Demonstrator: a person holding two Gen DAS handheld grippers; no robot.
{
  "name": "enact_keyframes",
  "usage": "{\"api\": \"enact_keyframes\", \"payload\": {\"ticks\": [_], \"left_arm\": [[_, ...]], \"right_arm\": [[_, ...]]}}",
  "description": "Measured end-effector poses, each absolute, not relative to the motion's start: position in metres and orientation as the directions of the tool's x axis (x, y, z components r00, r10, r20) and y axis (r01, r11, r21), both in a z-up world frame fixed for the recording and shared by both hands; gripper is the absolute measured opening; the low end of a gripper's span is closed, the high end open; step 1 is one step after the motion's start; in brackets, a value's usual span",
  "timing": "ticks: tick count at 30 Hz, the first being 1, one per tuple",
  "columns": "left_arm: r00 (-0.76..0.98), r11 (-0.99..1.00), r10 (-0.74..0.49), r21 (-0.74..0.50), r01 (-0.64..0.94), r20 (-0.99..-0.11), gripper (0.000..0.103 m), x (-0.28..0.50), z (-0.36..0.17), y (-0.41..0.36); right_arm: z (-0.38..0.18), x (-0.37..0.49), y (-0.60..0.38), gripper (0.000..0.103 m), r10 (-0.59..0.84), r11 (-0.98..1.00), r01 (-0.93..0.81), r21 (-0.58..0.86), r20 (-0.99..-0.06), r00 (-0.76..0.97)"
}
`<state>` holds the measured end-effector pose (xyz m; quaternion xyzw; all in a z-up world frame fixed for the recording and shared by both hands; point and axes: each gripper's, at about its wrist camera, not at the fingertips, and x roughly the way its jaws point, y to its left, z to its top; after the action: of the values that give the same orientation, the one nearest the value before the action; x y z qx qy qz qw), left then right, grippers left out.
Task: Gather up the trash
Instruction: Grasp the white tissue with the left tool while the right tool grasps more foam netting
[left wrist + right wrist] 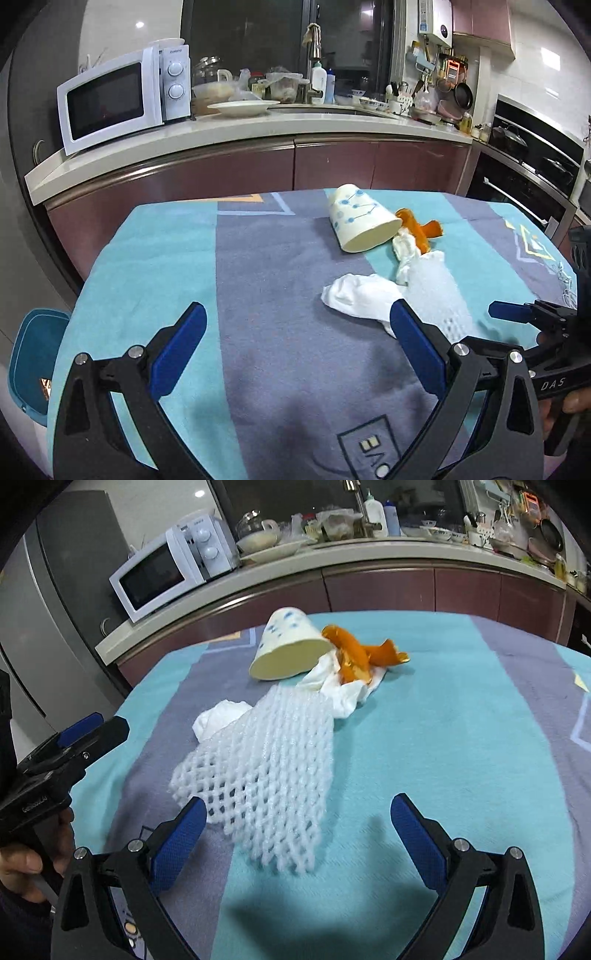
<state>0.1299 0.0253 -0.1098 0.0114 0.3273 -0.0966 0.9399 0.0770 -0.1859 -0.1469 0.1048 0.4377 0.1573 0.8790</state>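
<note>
1. Left gripper [295,325]: blue-padded fingers spread wide, nothing between them; hovers over the near grey band of the tablecloth [258,258]
2. Right gripper [297,818]: fingers likewise spread wide, holding nothing; near end of the white foam net [266,775] lies between the fingertips, contact not discernible
3. Foam net stretches from near the right gripper toward the far side, overlapping a crumpled white tissue [218,718] on its left
4. Second crumpled tissue [343,694] at the net's far end, orange peel [358,653] resting on it
5. Paper cup [288,646], cream with blue dots, lies on its side, mouth facing near, touching the peel and tissue
6. Teal bin [33,358] beside the table's left edge, low in left view
7. Far: counter with white microwave [122,99] at left, plate [242,107] to its right
</note>
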Motion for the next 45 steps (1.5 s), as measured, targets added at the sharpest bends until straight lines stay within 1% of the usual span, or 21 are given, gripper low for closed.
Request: {"api": "enact_keyframes", "payload": {"ticks": [3,6,8,10,11,13,15,16,19,27,31,32,35,36,37,38,39,40,41,42,45], "left_arm": [[0.754,0.977,-0.194,-0.05,0.21,-0.627,0.098,0.142,-0.115,0.025],[0.734,0.97,-0.217,-0.057,0.237,-0.643,0.098,0.156,-0.121,0.018],[0.729,0.967,-0.219,-0.048,0.249,-0.649,0.098,0.165,-0.124,0.011],[0.726,0.966,-0.23,-0.063,0.251,-0.648,0.098,0.17,-0.124,0.011],[0.72,0.964,-0.244,-0.079,0.255,-0.65,0.098,0.173,-0.125,0.01],[0.719,0.962,-0.248,-0.078,0.262,-0.649,0.098,0.177,-0.124,0.007],[0.716,0.958,-0.259,-0.079,0.275,-0.649,0.098,0.18,-0.124,0.001],[0.713,0.955,-0.267,-0.08,0.285,-0.648,0.098,0.181,-0.124,-0.003],[0.696,0.943,-0.294,-0.08,0.323,-0.656,0.098,0.183,-0.128,-0.015],[0.633,0.92,-0.34,-0.109,0.375,-0.695,0.098,0.195,-0.145,-0.042],[0.618,0.915,-0.333,-0.086,0.395,-0.712,0.097,0.197,-0.151,-0.054],[0.611,0.915,-0.328,-0.08,0.396,-0.721,0.093,0.199,-0.152,-0.057],[0.578,0.914,-0.312,-0.073,0.399,-0.754,0.063,0.206,-0.161,-0.064],[0.564,0.915,-0.305,-0.072,0.397,-0.767,0.057,0.209,-0.164,-0.066],[0.565,0.915,-0.305,-0.071,0.398,-0.767,0.057,0.21,-0.164,-0.066],[0.568,0.914,-0.304,-0.066,0.399,-0.765,0.052,0.209,-0.163,-0.067],[0.569,0.914,-0.299,-0.058,0.401,-0.766,0.044,0.209,-0.164,-0.068],[0.569,0.914,-0.294,-0.051,0.403,-0.768,0.039,0.21,-0.164,-0.069],[0.573,0.915,-0.291,-0.049,0.4,-0.766,0.028,0.209,-0.164,-0.069],[0.575,0.915,-0.299,-0.059,0.398,-0.762,0.023,0.209,-0.163,-0.067],[0.583,0.91,-0.331,-0.088,0.405,-0.742,0.019,0.201,-0.156,-0.06]], "right_arm": [[-0.151,0.082,-0.185,0.096,0.359,0.932,-0.176,0.317,-0.748,0.557],[-0.156,0.086,-0.183,0.086,0.337,0.941,-0.169,0.293,-0.767,0.547],[-0.155,0.087,-0.182,0.075,0.325,0.945,-0.171,0.277,-0.766,0.554],[-0.155,0.087,-0.181,0.056,0.306,0.952,-0.179,0.249,-0.77,0.56],[-0.155,0.086,-0.181,0.052,0.304,0.953,-0.183,0.243,-0.768,0.563],[-0.155,0.086,-0.183,0.029,0.323,0.946,-0.197,0.257,-0.76,0.564],[-0.155,0.086,-0.185,0.015,0.357,0.934,-0.213,0.286,-0.751,0.555],[-0.154,0.085,-0.185,0.011,0.365,0.931,-0.22,0.291,-0.748,0.555],[-0.151,0.081,-0.192,0.008,0.385,0.923,-0.217,0.318,-0.736,0.558],[-0.137,0.061,-0.228,0.007,0.394,0.915,-0.18,0.361,-0.698,0.598],[-0.128,0.056,-0.238,0.007,0.406,0.907,-0.18,0.381,-0.675,0.616],[-0.126,0.055,-0.238,0.007,0.407,0.906,-0.182,0.381,-0.671,0.62],[-0.12,0.054,-0.239,0.007,0.419,0.9,-0.195,0.39,-0.651,0.633],[-0.119,0.054,-0.24,0.007,0.42,0.9,-0.197,0.389,-0.649,0.634],[-0.118,0.054,-0.24,0.007,0.427,0.896,-0.203,0.394,-0.644,0.635],[-0.117,0.054,-0.24,0.007,0.429,0.895,-0.204,0.396,-0.642,0.636],[-0.116,0.054,-0.241,0.007,0.428,0.896,-0.203,0.396,-0.641,0.638],[-0.116,0.054,-0.242,0.007,0.429,0.894,-0.203,0.399,-0.638,0.639],[-0.115,0.053,-0.242,0.007,0.43,0.894,-0.202,0.4,-0.636,0.641],[-0.114,0.053,-0.243,0.007,0.43,0.894,-0.203,0.401,-0.634,0.643],[-0.112,0.05,-0.242,0.007,0.43,0.894,-0.207,0.398,-0.63,0.647]]}}
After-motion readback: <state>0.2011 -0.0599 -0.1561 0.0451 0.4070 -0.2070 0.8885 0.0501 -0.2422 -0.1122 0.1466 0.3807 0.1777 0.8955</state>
